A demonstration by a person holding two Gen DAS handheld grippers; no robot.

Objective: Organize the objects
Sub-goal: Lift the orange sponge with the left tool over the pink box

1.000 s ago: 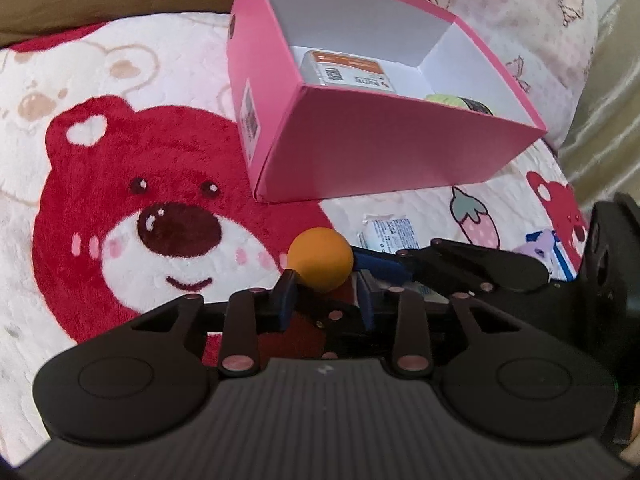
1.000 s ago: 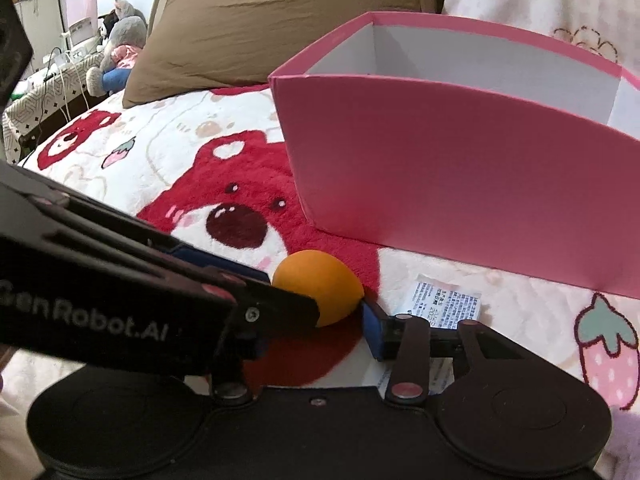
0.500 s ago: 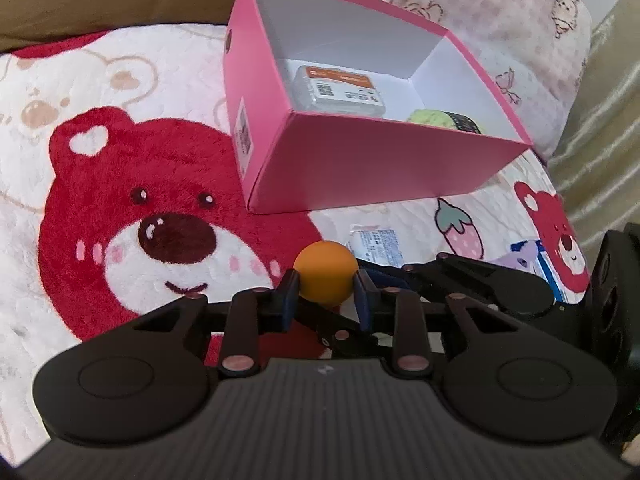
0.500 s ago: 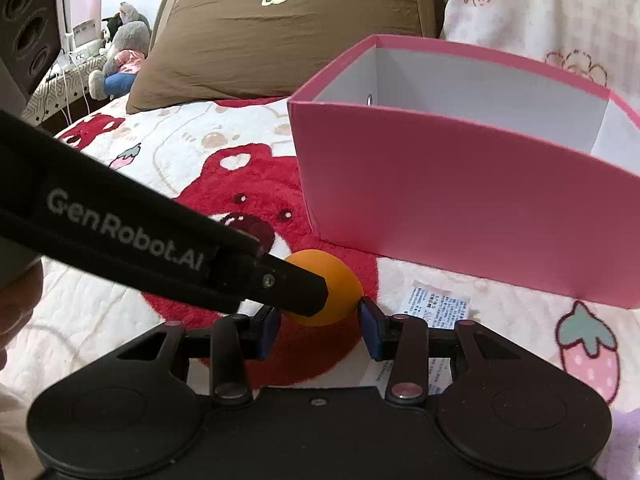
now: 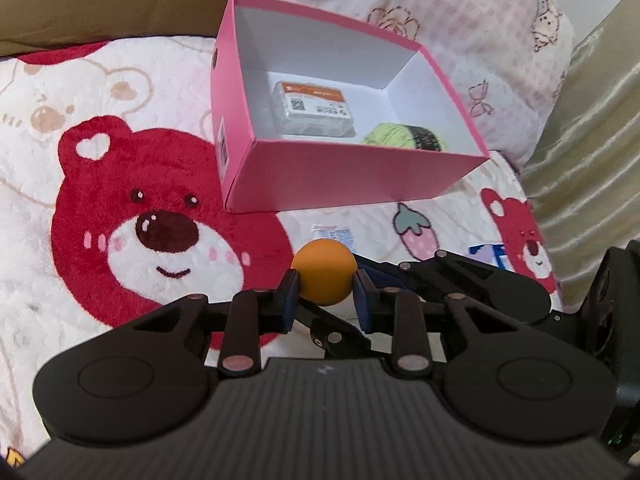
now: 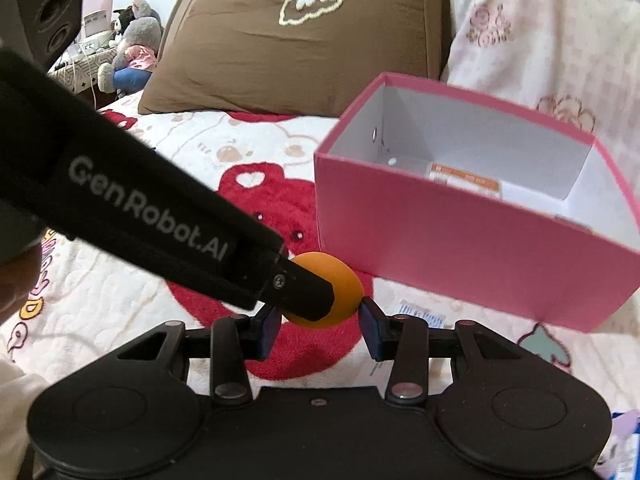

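An orange ball [image 5: 324, 278] hangs just above the bear blanket, short of the pink box [image 5: 352, 176]. My left gripper [image 5: 326, 294] is shut on it, one blue pad pressing each side. My right gripper [image 6: 320, 320] comes in from the right and holds the same ball [image 6: 346, 292]. Its right pad touches the ball, while its left pad sits behind the left gripper's finger [image 6: 304, 290]. In the left wrist view a right finger [image 5: 378, 276] lies against the ball's far right side.
The open pink box [image 6: 460, 248] holds a white packet with an orange label [image 5: 312, 110] and a green roll [image 5: 400, 136]. A small printed sachet [image 5: 334, 236] lies on the blanket in front of it. A brown pillow [image 6: 300, 40] rests behind.
Both grippers have risen together with the ball, so more of the box's inside shows. The left pads have closed in from the ball's near side onto its flanks.
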